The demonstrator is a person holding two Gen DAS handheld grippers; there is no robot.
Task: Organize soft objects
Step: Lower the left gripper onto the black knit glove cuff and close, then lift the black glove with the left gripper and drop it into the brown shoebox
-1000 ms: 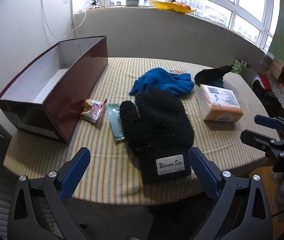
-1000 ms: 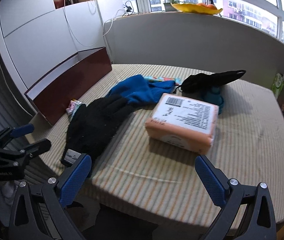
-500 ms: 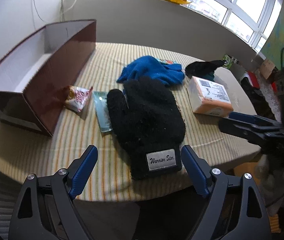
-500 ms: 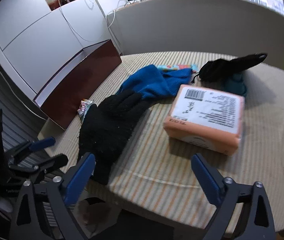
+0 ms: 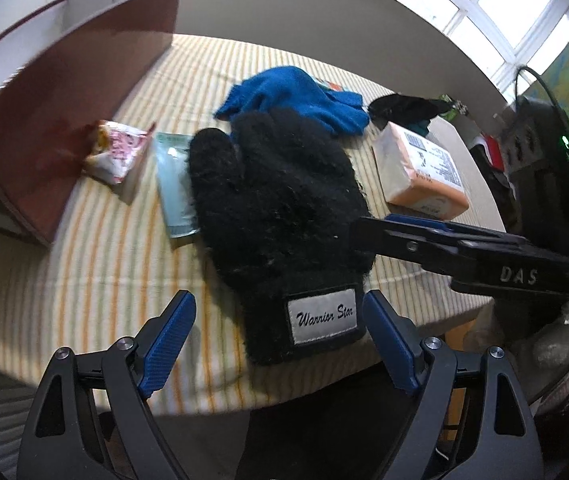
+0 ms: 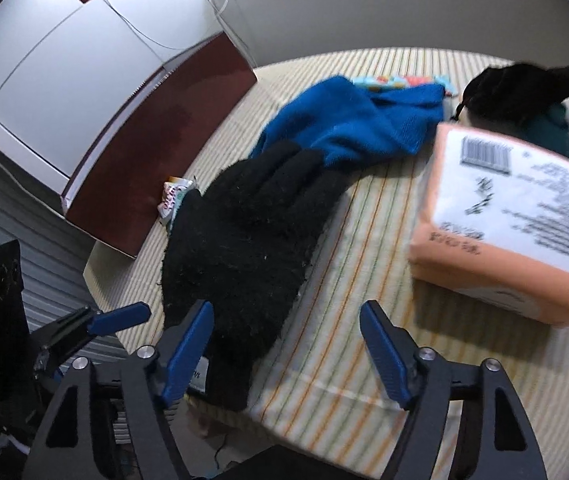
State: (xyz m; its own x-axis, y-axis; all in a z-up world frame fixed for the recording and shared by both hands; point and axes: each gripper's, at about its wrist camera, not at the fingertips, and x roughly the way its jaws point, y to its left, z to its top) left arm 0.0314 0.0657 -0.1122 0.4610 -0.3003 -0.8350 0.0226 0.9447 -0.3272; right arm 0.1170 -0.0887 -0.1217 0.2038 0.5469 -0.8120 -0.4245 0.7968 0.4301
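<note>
From the left wrist, I'm lining up on the fuzzy black glove (image 5: 280, 216): its labelled cuff lies just ahead between my released left hand-held gripper (image 5: 280, 336); next, nip it. From the right wrist, my right hand-held gripper (image 6: 286, 344) is closing, clamping nothing, glove under its left finger on the desk (image 6: 364, 380)

Left hand-held gripper (image 5: 280, 334) open; right hand-held gripper (image 6: 286, 344) closing.
</note>
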